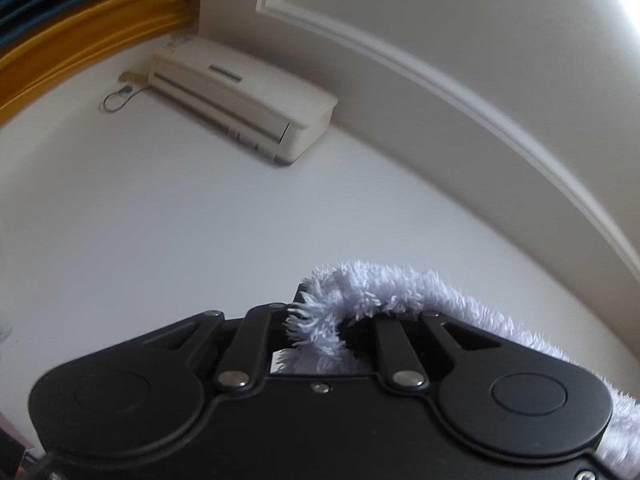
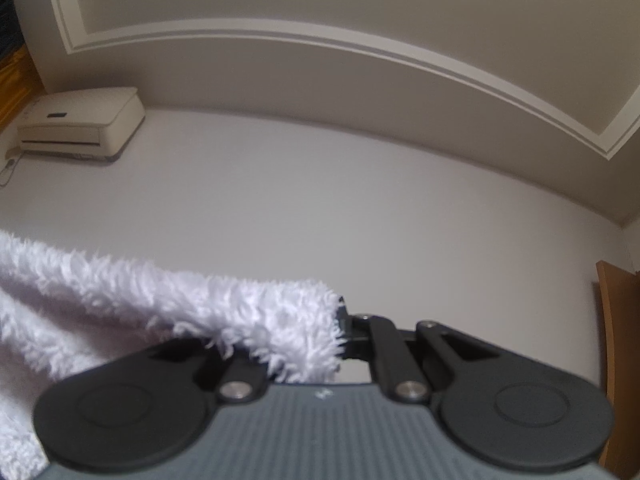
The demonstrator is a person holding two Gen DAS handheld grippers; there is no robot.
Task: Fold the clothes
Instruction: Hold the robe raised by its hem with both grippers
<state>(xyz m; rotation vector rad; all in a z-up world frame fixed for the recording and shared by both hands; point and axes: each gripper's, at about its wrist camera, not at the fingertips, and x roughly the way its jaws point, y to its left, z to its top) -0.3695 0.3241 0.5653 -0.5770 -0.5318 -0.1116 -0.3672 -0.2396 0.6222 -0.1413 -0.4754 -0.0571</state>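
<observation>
Both grippers point upward toward the wall and ceiling, with the wall-mounted air conditioner (image 1: 244, 96) as the fixed mark; below and to the right of it in the left wrist view, the left gripper (image 1: 320, 312) has its jaws pressed together on a fluffy white garment (image 1: 360, 292), whose pile curls over the jaws and trails off along the gripper's right side; in the right wrist view the air conditioner (image 2: 80, 124) sits far up at the left, and well below it the right gripper (image 2: 342, 328) pinches the same fluffy white garment (image 2: 160, 304), which drapes away leftward; a wooden door edge (image 2: 616, 360) shows at the far right.
</observation>
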